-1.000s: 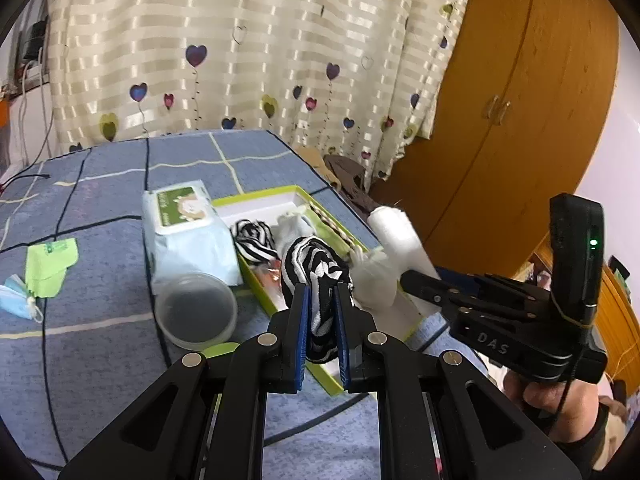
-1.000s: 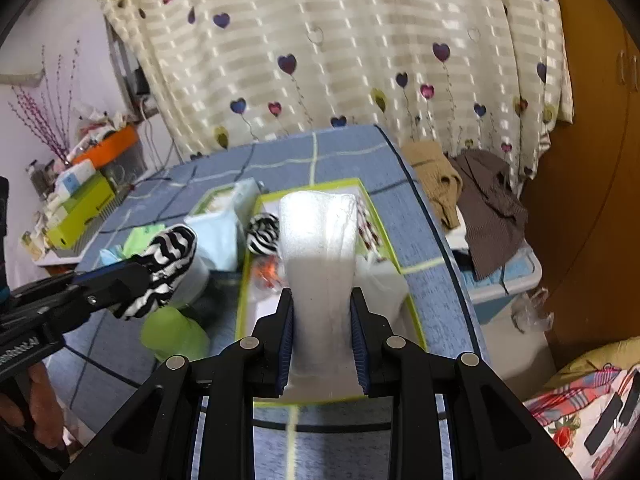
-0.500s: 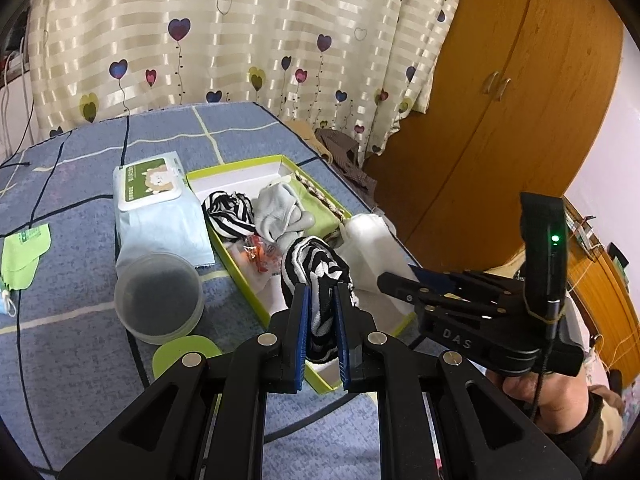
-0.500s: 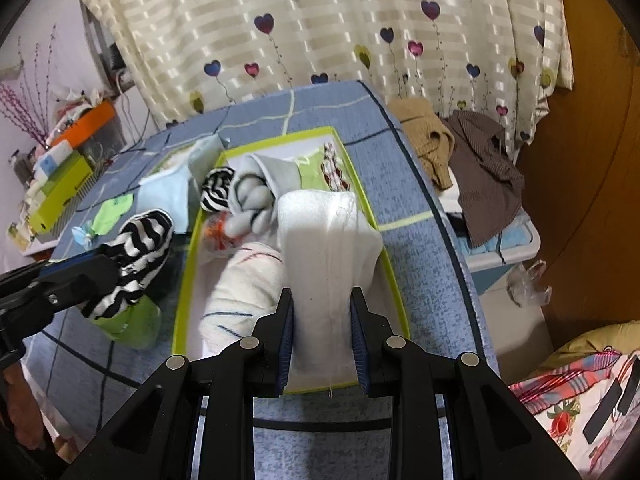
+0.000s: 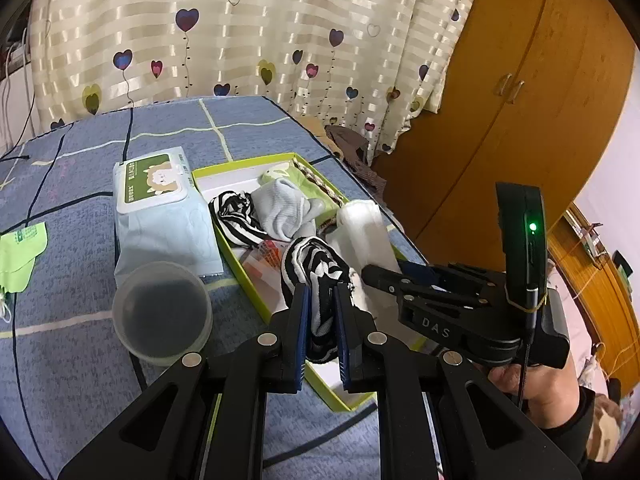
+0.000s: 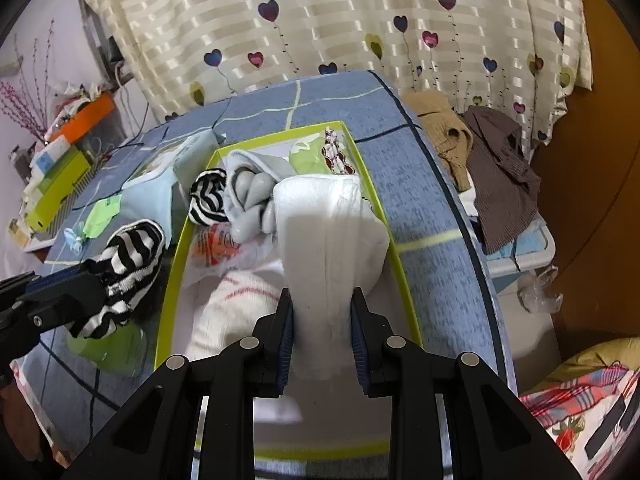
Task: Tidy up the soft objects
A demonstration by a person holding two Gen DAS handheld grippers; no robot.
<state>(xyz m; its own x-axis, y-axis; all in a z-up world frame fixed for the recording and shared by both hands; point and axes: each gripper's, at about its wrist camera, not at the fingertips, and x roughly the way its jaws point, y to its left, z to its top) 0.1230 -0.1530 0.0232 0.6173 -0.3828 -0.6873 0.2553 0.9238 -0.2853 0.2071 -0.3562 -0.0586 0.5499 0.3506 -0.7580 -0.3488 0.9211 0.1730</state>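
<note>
Lowering both grippers toward the green-rimmed box (image 6: 404, 264) ahead, my right gripper (image 6: 323, 334) clamped the white sock (image 6: 332, 236), my left gripper (image 5: 321, 322) the striped sock (image 5: 316, 268), nearly ready to drop.

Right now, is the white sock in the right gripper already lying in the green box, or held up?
Held up. The right gripper's fingers clamp the white sock, which hangs over the green box.
</note>
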